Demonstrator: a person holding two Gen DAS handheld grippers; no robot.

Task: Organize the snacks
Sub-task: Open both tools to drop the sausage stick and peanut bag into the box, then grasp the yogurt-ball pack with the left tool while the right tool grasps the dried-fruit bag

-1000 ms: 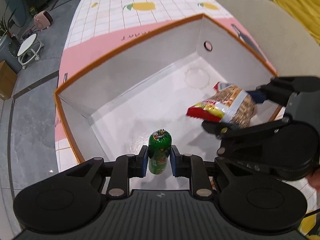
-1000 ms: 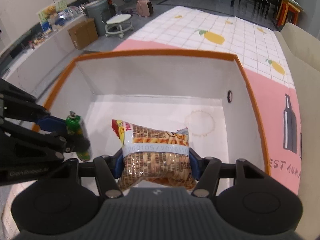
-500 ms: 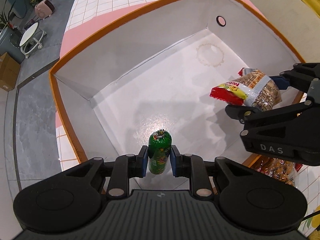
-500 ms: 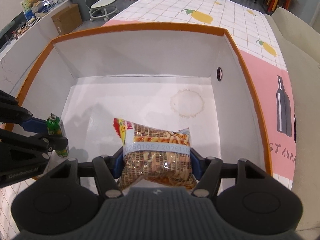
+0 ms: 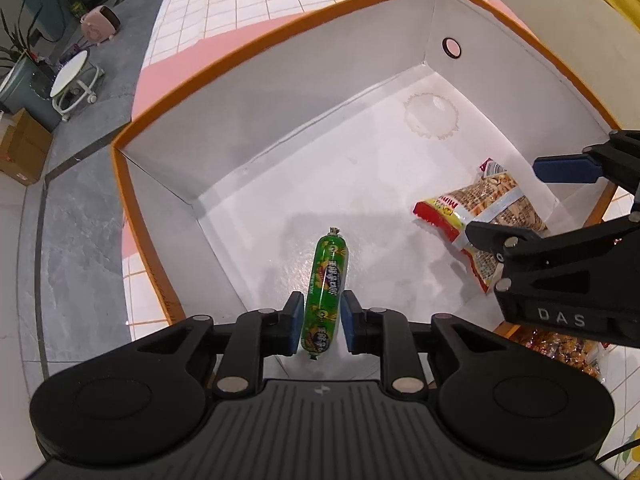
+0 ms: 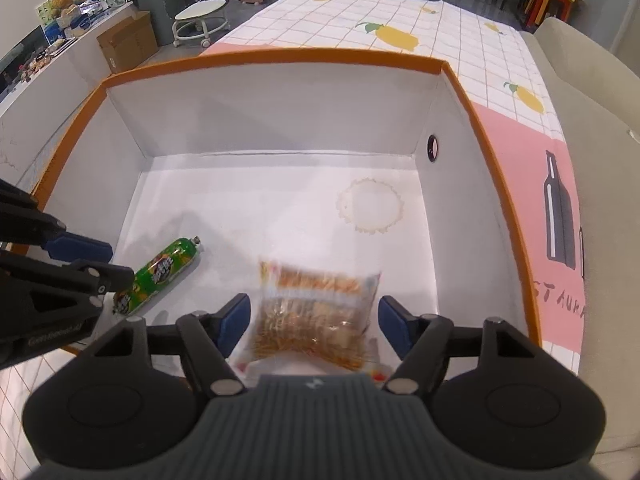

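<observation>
A white box with an orange rim point(image 5: 280, 28) point(image 6: 280, 54) lies below both grippers. A green sausage-shaped snack point(image 5: 325, 288) point(image 6: 162, 274) lies tilted on the box floor between the pads of my left gripper point(image 5: 322, 322), whose jaws stand slightly apart from it. A clear bag of noodle snacks with a red edge point(image 5: 480, 216) point(image 6: 316, 312), motion-blurred, is below my right gripper point(image 6: 314, 322), whose jaws are wide open on either side of it. The right gripper also shows in the left wrist view point(image 5: 516, 200).
The box stands on a pink and white checked mat with lemon prints point(image 6: 400, 20). A round stain point(image 6: 370, 210) marks the box floor. More snack bags point(image 5: 560, 350) lie outside the box at the right. A beige sofa point(image 6: 600, 120) runs along the right.
Both grippers opened. The noodle bag dropped from the right gripper into the box. The green snack tipped from upright between the left pads down onto the box floor.
</observation>
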